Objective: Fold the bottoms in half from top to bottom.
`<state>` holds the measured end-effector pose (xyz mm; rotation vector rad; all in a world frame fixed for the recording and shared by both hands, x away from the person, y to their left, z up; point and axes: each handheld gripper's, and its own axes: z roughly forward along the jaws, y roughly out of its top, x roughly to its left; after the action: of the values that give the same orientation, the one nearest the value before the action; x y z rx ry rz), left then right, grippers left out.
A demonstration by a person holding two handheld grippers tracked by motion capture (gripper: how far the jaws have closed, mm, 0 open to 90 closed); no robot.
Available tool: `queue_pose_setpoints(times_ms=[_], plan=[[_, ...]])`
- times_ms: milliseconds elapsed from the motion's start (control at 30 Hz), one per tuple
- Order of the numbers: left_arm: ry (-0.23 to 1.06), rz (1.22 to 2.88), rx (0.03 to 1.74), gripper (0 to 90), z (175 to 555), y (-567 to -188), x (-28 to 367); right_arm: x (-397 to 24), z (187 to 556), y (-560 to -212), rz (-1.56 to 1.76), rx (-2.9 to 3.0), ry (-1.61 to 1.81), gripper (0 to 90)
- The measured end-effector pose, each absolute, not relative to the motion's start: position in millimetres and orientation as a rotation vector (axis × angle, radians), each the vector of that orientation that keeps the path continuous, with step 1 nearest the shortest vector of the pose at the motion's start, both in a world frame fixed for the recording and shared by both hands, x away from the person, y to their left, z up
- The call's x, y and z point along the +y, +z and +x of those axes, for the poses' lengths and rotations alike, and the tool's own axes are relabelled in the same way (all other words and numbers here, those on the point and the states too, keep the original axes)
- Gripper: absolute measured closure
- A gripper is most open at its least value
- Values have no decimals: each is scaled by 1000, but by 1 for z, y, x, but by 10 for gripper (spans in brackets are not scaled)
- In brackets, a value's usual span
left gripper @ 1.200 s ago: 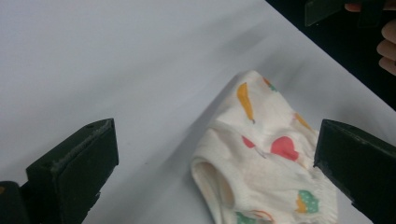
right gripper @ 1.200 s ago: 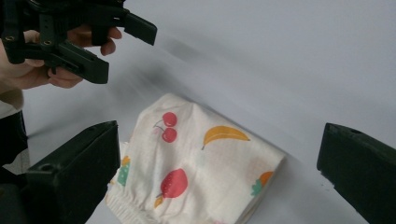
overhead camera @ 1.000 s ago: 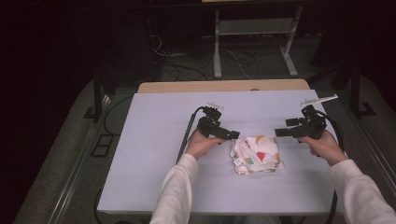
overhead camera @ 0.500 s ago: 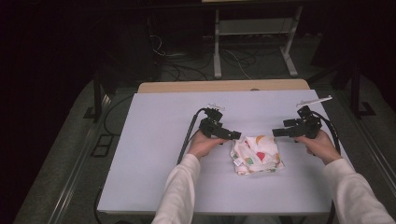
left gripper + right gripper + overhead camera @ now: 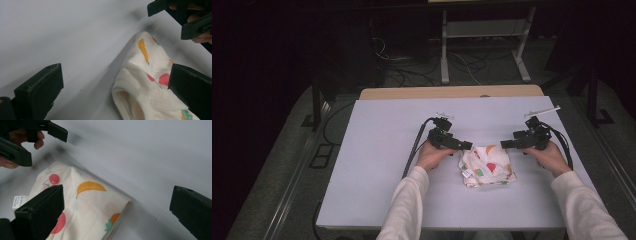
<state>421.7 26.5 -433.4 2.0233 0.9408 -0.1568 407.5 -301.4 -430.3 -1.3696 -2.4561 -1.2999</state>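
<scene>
A folded white cloth (image 5: 487, 165) printed with fruit lies on the white table (image 5: 372, 170), right of centre. My left gripper (image 5: 467, 146) sits at the cloth's upper left corner, its jaws spread wide. In the left gripper view the left gripper (image 5: 116, 72) is open, with the cloth (image 5: 147, 87) lying toward the right jaw. My right gripper (image 5: 505, 144) hovers at the cloth's upper right corner, also open. The right gripper view shows the right gripper (image 5: 117, 195) with the cloth (image 5: 85, 207) beside its left jaw and bare table between the jaws. Neither gripper holds anything.
A wooden tabletop edge (image 5: 452, 92) borders the far side of the white table. Beyond it on the dark floor are cables (image 5: 412, 70) and a metal stand (image 5: 482, 45). A black cable (image 5: 414, 145) trails from the left gripper across the table.
Both grippers have drifted a little toward the cloth, the right one moving left. The cloth has not moved.
</scene>
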Motion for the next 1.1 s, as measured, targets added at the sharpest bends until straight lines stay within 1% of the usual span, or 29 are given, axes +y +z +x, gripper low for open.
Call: queue_pose_setpoints(times_ms=[67,133,200,267,333,400,467,633,800,867,933,967,1000,1100], plan=[[-171,2026,944,0,423,-436,26,-301,409,-433,-1384,-2461,-1283,12],[-193,2022,944,10,423,-438,26,-301,411,-435,-1388,-2451,-1275,66],[-202,2020,936,37,423,-440,25,-301,411,-436,-1390,-2452,-1283,94],[-212,2019,934,65,423,-441,24,-301,412,-437,-1386,-2442,-1299,142],[-219,2011,930,118,423,-441,24,-301,413,-438,-1392,-2438,-1305,155],[-225,2003,931,152,423,-442,23,-301,414,-439,-1392,-2431,-1307,212],[-234,1993,928,205,424,-442,23,-301,415,-442,-1391,-2426,-1302,256],[-257,1988,941,351,424,-446,24,-299,416,-447,-1362,-2433,-1303,325],[-280,1983,965,430,426,-452,26,-296,418,-450,-1348,-2437,-1286,367],[-301,1970,966,455,426,-453,26,-295,419,-451,-1336,-2439,-1281,397],[-324,1968,972,464,427,-455,25,-294,420,-452,-1338,-2436,-1277,427],[-355,1959,971,471,427,-457,25,-294,420,-453,-1336,-2431,-1282,448],[-374,1956,969,488,427,-458,24,-294,421,-453,-1333,-2425,-1286,469],[-361,1975,978,568,426,-459,21,-294,421,-454,-1328,-2401,-1299,524]])
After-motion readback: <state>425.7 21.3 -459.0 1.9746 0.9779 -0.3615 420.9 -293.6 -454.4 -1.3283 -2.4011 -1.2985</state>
